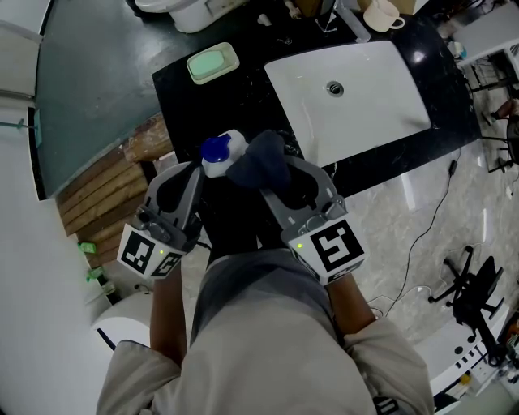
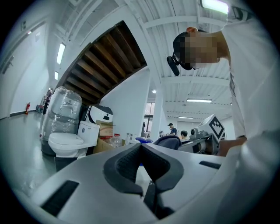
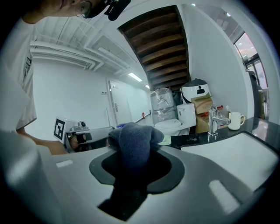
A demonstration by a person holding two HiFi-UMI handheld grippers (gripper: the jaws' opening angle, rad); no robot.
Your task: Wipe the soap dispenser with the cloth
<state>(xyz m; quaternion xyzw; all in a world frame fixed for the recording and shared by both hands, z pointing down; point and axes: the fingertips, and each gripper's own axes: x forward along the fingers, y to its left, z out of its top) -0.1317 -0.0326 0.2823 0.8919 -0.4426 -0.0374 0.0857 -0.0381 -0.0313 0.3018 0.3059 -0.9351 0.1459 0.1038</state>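
Black desk (image 1: 182, 101) with a white sink (image 1: 369, 109) set into it; all places are given from the sink. Soap dispenser (image 1: 220, 154), white body with blue cap, stands upright on the desk off the sink's near left corner, toward the person. Left tool (image 2: 140, 145): jaws together, tips meeting, nothing seen pinched between them. It sits on the far side of the dispenser from the sink, and the blue cap shows just past its tips in the left gripper view. Cannot tell whether the tips touch the bottle. Right tool (image 1: 284, 180): jaws clamped on the dark blue cloth (image 1: 261, 162), which bulges out in a wad beyond the tips. The wad lies between dispenser and sink, against the dispenser's sink-facing side, at the sink's near edge. Green soap dish (image 1: 212, 62) lies on the desk left of the sink, well apart from the dispenser. A cream mug (image 1: 383, 14) stands behind the sink.
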